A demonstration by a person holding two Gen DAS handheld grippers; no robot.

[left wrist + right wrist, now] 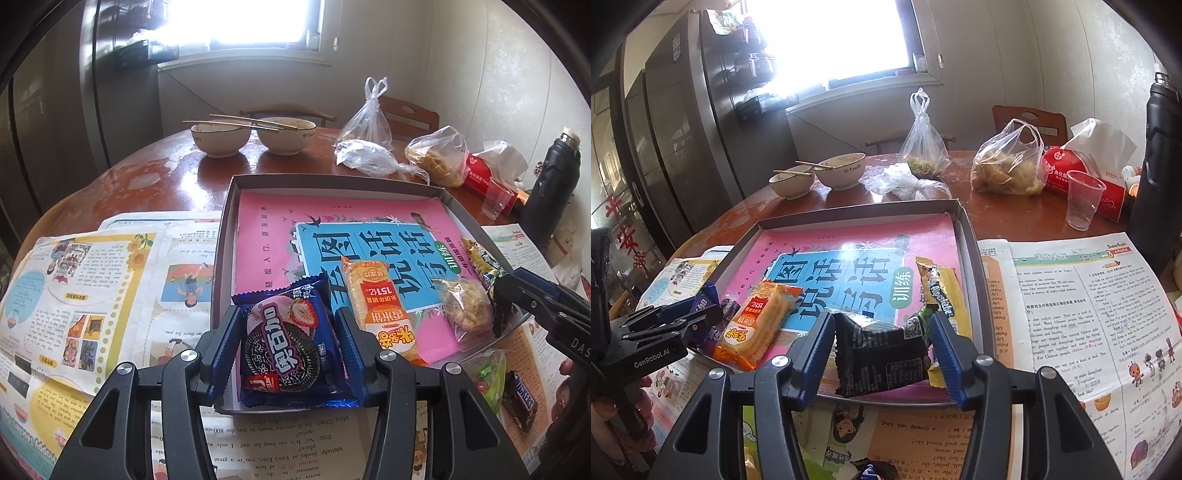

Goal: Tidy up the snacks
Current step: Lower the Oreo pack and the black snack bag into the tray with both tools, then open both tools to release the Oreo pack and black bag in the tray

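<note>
At lower centre, the left hand-held gripper holds a blue cookie packet over the tray; the right hand-held gripper straddles a black packet, grip uncertain. Both look light, crinkly, crushable; best pinched across the sides

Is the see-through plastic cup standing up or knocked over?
Standing up. The plastic cup sits on its base on the wooden table, its open mouth facing up, beside the red tissue pack.
</note>
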